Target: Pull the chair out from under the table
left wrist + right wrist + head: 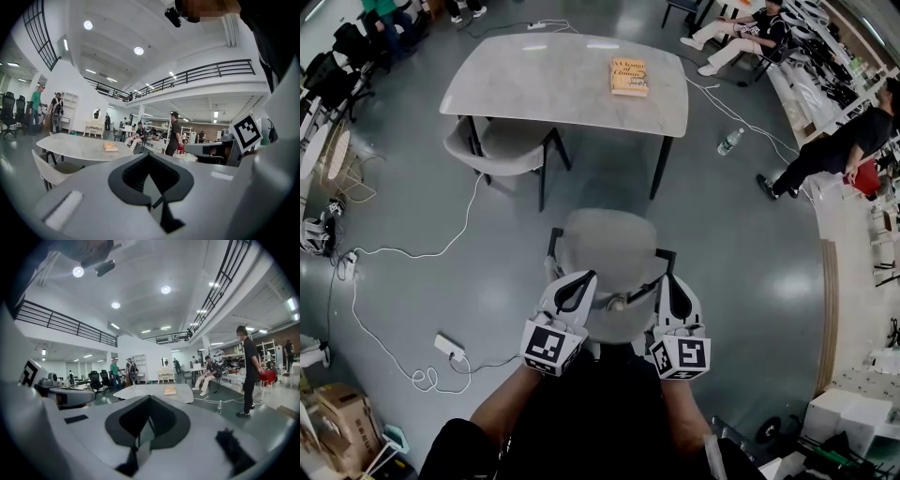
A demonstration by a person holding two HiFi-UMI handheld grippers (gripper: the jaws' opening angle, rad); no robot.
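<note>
Both jaw pairs are fully closed. Each gripper view shows the two jaws pressed together with nothing between them, so you're not clamped on anything.

Your left gripper [578, 279] and right gripper [671, 281] sit side by side in front of your torso, one at each end of the chair [614, 253] backrest. Both point away from you toward the table [562, 89] and are tipped slightly down, close to level. The marker cubes [551, 345] are at the ends nearest you. Your forearms [502, 405] run nearly parallel, elbows tucked in by your body.

In the head view both tips overlap the backrest's curved rim. I can't tell whether they're touching it or just above it.

The chair is on the floor on your side of the table, below the right half of the table's near edge. Its seat is completely out from under the top, with bare floor between them. The backrest faces you and the seat faces the table.

A second chair [500, 146] is partly tucked under the table's left end. A book [629, 76] lies flat on the tabletop toward the right end, closer to the far edge.

On the floor, a bottle [729, 141] lies off the table's right end. A white cable [412, 253] loops across the floor left of the chair.
</note>
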